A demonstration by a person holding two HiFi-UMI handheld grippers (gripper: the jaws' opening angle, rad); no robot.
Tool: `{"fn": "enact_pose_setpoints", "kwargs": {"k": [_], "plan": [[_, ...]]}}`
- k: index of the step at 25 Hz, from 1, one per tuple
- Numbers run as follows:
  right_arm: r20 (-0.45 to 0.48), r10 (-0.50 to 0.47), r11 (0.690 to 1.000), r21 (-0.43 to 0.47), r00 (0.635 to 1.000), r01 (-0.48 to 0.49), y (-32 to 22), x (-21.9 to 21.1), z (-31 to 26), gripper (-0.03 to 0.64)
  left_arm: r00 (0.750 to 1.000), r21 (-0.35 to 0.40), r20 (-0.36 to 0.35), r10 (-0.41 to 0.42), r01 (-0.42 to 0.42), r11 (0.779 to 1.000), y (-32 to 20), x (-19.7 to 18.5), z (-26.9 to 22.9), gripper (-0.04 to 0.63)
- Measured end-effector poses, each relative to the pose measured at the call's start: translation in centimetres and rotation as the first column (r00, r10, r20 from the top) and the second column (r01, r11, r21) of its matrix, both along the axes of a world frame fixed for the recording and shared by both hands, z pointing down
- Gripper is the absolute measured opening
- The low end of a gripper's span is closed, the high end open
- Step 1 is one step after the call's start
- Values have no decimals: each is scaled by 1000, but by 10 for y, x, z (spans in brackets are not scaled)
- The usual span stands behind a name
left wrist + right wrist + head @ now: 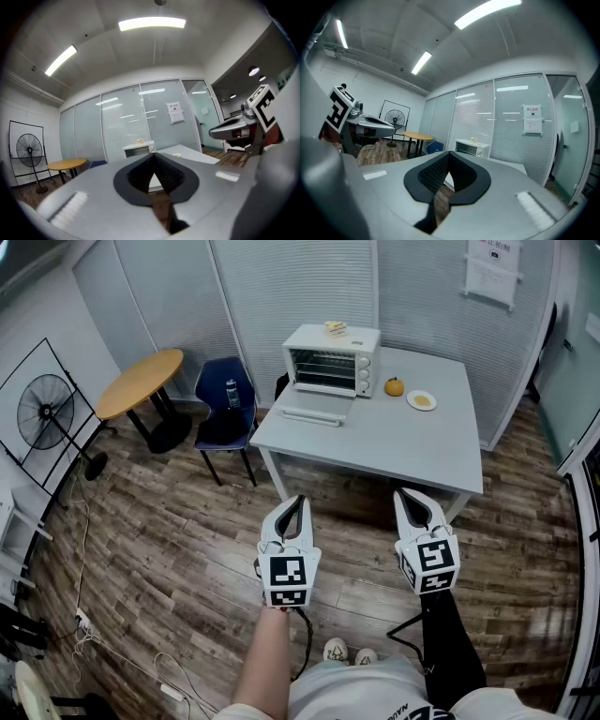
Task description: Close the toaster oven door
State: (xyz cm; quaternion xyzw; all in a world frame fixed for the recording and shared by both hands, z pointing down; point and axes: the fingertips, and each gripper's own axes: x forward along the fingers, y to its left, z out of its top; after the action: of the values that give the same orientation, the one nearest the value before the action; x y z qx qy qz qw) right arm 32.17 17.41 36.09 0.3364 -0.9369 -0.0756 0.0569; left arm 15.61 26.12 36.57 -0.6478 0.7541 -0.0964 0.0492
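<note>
Toaster oven (330, 360): a white one, sitting at the far left corner of the grey counter (375, 442), its front facing the person.
Toaster oven door (314, 414): hanging open, folded down in front of the oven mouth and lying about level just above the counter top.
On the oven: a small pale food item (336, 328) is resting on the roof; what it is cannot be told.
Beside the oven: an orange fruit (394, 386) is sitting just to the right of the oven, and a small white plate (422, 400) with something yellowish on it is lying a little further right.
Left tool (298, 503): hovering over the wooden floor (169, 540), well short of the counter's near edge. Its own view is showing the two jaws clenched, tips meeting, with nothing between them.
Right tool (405, 495): hovering level with the left one and apart from it, also short of the counter. Its jaws are pressing together at the tips and gripping nothing.
Aim: both tools are pointing towards the counter, and each tool's view is showing the oven far off beyond the jaw tips.
Left of the counter: a blue chair (225, 413) is carrying a dark bottle (232, 392). A round wooden counter (141, 381) is standing beyond it, and a floor fan (45, 413) is standing further left.
Back wall: a white paper notice (492, 268) is hanging on the glass partition.
</note>
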Motion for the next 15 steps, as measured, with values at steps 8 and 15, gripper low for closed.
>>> {"fn": "enact_pose_setpoints", "kwargs": {"k": [8, 15], "plan": [[-16, 9, 1000, -2, 1000, -9, 11, -26, 9, 3, 999, -2, -21, 31, -31, 1000, 5, -21, 8, 55], [33, -1, 1000, -9, 999, 1, 12, -37, 2, 3, 999, 9, -32, 42, -42, 999, 6, -33, 4, 55]]}}
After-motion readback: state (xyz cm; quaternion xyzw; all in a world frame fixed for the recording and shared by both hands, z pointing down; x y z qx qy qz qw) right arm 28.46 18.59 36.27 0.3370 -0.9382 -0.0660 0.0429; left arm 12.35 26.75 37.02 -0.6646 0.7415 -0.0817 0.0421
